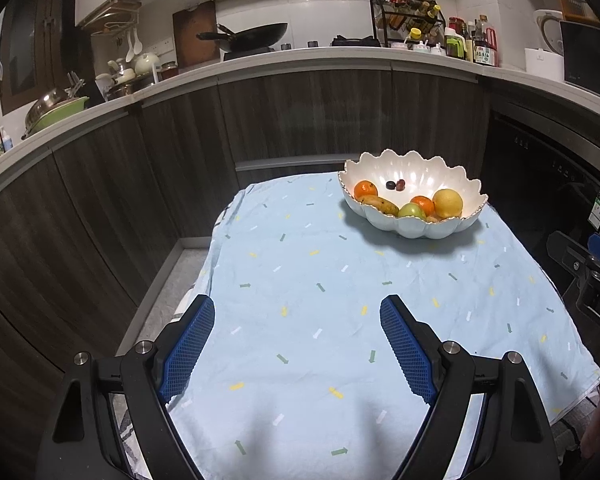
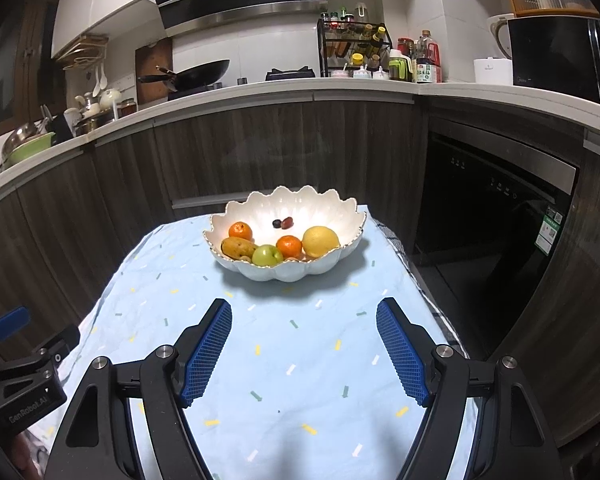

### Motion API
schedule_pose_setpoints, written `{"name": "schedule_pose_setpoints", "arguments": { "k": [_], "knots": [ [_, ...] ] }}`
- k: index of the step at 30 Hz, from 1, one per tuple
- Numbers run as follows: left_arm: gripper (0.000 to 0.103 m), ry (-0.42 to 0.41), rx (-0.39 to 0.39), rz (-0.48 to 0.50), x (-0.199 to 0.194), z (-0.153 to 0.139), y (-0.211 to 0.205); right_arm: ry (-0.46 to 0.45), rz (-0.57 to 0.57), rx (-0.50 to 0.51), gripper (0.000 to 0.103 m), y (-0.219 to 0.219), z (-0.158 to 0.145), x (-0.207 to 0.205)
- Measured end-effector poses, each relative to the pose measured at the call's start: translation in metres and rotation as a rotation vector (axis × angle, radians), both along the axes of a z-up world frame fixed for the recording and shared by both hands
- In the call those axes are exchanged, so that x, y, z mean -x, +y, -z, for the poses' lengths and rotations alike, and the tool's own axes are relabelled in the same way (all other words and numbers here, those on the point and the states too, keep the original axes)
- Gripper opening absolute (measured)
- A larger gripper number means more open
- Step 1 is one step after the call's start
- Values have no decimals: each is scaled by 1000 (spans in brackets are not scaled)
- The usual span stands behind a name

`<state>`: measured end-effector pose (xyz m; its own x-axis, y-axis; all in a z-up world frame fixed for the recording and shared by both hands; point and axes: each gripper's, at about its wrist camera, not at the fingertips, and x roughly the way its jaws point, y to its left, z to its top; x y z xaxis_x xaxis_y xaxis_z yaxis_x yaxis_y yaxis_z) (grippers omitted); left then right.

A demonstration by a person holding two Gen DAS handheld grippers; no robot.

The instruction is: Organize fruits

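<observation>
Right claw (image 2: 304,312) agape, well short of fruit bowl (image 2: 284,272).

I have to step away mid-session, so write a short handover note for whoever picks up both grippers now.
Left gripper: open, empty, above the cloth.
Right gripper: open, empty, facing the bowl.
Fruit: all visible pieces are in the bowl: lemon, green apple, two oranges, a yellow-brown fruit, two small dark fruits.
Done: no fruit lies on the cloth.
Left: probably nothing; check for stray fruit out of view.
</observation>
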<state>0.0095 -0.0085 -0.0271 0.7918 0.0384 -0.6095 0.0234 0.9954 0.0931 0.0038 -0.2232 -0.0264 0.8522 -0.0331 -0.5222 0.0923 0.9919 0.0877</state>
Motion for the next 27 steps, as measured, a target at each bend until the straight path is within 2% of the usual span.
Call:
{"name": "schedule_pose_setpoints", "arguments": {
  "k": [27],
  "knots": [
    [85,-1,0,-3,1,-1,1,2,-1,-2,76,0,0,1]
  ]
}}
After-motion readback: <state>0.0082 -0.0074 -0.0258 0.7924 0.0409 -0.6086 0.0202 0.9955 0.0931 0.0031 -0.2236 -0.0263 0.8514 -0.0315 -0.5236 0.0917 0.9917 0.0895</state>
